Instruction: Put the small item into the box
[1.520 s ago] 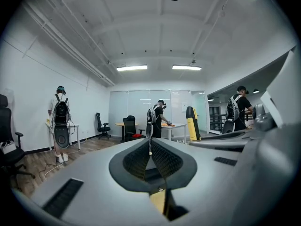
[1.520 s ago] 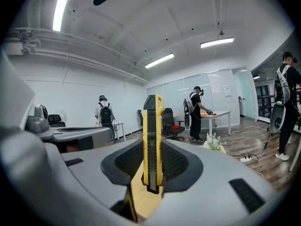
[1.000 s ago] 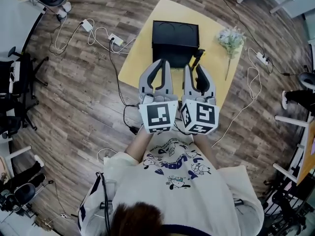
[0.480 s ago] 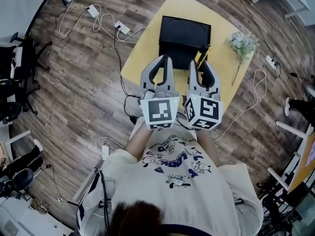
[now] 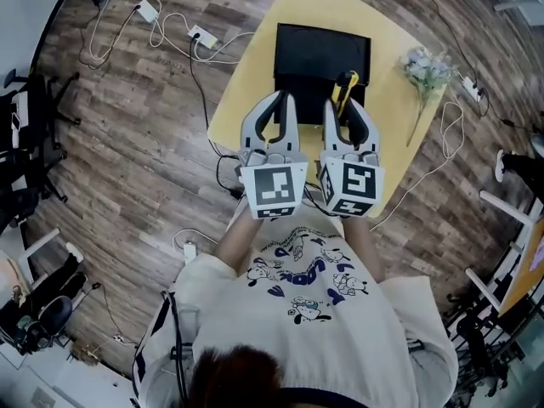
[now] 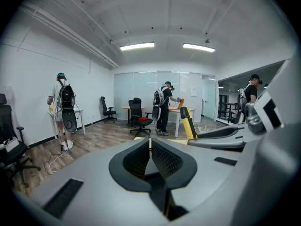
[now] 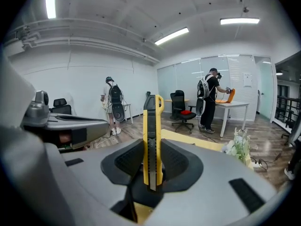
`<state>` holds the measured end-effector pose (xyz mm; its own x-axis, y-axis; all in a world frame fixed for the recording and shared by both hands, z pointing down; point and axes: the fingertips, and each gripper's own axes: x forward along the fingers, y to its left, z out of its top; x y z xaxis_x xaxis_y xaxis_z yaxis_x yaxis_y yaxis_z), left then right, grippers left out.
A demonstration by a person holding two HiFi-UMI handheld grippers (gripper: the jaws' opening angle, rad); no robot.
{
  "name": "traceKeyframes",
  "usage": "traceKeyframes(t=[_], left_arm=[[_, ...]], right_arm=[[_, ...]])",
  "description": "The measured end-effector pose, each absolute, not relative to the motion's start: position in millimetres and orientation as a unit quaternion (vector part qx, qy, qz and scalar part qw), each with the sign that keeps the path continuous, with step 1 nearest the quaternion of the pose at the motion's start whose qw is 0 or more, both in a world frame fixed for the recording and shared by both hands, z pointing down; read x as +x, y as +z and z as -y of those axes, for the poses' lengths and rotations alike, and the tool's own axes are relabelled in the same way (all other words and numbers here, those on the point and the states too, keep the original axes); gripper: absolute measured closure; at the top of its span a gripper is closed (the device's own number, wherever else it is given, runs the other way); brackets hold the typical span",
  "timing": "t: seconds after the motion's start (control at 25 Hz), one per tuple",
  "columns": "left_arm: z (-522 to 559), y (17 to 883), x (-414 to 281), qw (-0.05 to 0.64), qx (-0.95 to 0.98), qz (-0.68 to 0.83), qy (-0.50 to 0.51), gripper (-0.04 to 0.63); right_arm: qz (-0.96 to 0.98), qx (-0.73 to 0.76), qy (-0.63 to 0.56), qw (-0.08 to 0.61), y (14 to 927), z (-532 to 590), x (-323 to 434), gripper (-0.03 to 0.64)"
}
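A black open box (image 5: 321, 56) stands on the small yellow table (image 5: 246, 87). My right gripper (image 5: 344, 109) is shut on a yellow and black utility knife (image 5: 344, 87), which stands upright between the pads (image 7: 152, 135) with its tip past the fingertips, at the box's near right edge. My left gripper (image 5: 278, 102) hangs just left of it, level with the box's front, shut with nothing in it (image 6: 149, 142). From the left gripper view the knife (image 6: 189, 124) shows beside the right gripper (image 6: 225, 135).
A bunch of pale flowers (image 5: 425, 70) lies on the table's right corner (image 7: 240, 147). Cables and power strips (image 5: 195, 41) trail over the wooden floor left of the table. Office chairs, desks and several standing people fill the room beyond.
Both grippers stay side by side with the knife still gripped. The table and box have shifted slightly right and up in the head view as the camera moved.
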<state>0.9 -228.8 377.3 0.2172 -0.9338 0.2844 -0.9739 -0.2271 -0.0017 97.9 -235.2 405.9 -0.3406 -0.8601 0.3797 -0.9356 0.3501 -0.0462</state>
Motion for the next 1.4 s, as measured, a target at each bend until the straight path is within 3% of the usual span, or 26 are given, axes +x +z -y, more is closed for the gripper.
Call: traceKeyframes(t=[0.6, 1.4], left_arm=[[249.0, 434.2, -3.5, 0.149, 0.771, 0.599, 0.153, 0.571], [248.7, 490.7, -8.1, 0.2, 0.756, 0.595, 0.186, 0.571]], right_arm=[[0.817, 0.503, 0.132, 0.248, 465.8, 252.9, 87.3, 0.491], [0.821, 0.311, 0.091, 0.47, 561.7, 233.1, 83.8, 0.491]])
